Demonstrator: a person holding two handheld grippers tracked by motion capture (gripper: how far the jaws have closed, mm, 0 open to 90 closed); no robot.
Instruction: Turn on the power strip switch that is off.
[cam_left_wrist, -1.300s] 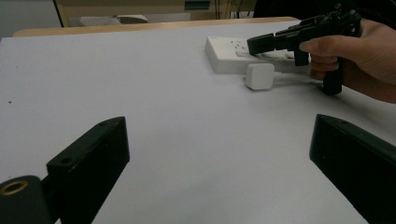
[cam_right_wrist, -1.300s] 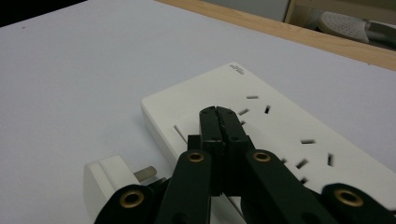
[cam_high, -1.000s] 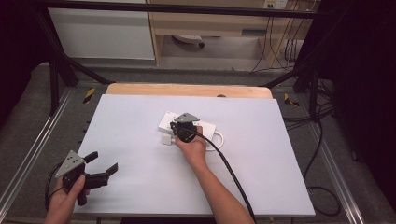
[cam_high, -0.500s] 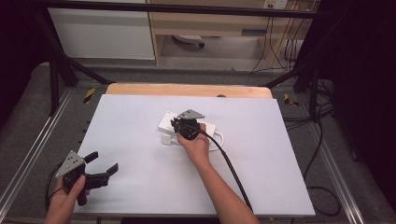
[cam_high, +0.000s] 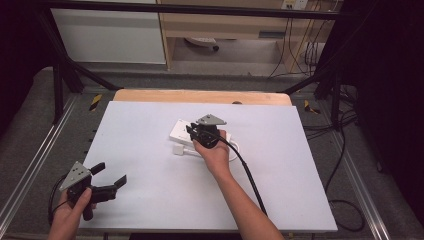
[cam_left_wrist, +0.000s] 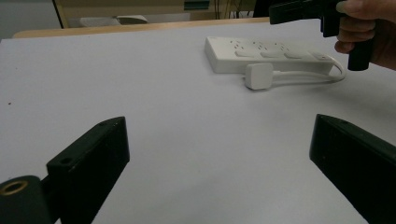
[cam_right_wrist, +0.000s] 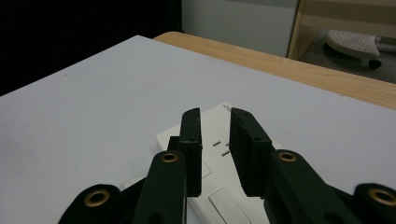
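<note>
Compared with a second ago, the right tool (cam_high: 196, 131) has lifted slightly above the white power strip (cam_high: 186, 133) at the desk's (cam_high: 300, 175) centre; its jaws have just been opening, nothing between them. The strip's plug (cam_high: 179, 149) lies just beside it. The left tool (cam_high: 111, 176) stays wide open, empty, well apart.
</note>
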